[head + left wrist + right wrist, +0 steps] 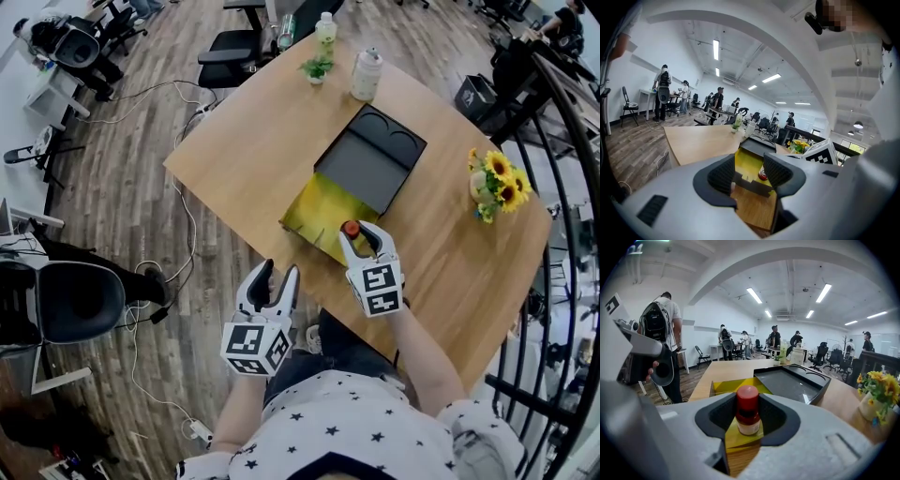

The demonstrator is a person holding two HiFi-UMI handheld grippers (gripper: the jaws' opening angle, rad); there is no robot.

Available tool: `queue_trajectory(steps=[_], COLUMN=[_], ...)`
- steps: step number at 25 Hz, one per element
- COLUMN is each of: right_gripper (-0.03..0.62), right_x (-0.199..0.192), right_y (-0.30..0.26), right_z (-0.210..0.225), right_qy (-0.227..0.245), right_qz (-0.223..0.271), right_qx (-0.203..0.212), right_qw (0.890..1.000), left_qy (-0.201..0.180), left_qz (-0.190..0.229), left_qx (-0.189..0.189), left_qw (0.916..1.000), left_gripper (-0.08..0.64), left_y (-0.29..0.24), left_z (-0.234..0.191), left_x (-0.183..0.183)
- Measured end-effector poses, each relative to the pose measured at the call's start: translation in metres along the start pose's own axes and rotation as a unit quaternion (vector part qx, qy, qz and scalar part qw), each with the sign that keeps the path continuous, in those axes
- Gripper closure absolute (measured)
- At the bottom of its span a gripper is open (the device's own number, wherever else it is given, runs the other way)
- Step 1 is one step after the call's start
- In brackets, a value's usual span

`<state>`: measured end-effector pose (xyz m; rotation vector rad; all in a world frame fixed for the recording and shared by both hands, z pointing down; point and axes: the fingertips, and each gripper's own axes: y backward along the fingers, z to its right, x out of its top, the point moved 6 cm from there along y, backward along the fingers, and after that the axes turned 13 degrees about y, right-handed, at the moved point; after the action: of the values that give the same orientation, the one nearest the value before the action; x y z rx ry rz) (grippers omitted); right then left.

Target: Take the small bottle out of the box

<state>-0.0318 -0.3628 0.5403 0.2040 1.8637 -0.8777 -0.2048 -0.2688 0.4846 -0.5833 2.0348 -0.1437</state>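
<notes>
Right gripper (363, 236) fingers spread around small bottle (748, 411) in box (725, 386), not pinching, left gripper (279, 273) fingers spread, empty

Wooden surface (253, 141): light finish, set at an angle over a dark plank floor (112, 206).

At the far end stand a white jar (367, 74), a pale green bottle (325, 30) and a small potted plant (317, 68), close together and upright. A vase of sunflowers (497, 183) stands near the right edge, well apart from them.

A black office chair (230, 47) is at the far end; a second chair (80, 300) is on the left. Cables (187, 216) trail across the floor beside the surface. A dark railing (572, 187) curves along the right.

A person with a backpack (663, 329) stands off to the left; other people (662, 91) stand at desks beyond. Ceiling strip lights (753, 295) are lit.
</notes>
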Motion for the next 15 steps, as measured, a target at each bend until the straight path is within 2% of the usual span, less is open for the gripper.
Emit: queue_trajectory(steps=[15], right_gripper=[0.448], right_x=[0.031], right_y=[0.070], right_z=[-0.014], right_qy=[0.007], right_qz=[0.052], right_qx=[-0.032], right_qw=[0.998], left_qy=[-0.015], left_qz=[0.027], left_qx=[-0.008], left_qw=[0.9995], left_gripper=[0.385], left_y=[0.044], left_z=[0.018], left_x=[-0.002])
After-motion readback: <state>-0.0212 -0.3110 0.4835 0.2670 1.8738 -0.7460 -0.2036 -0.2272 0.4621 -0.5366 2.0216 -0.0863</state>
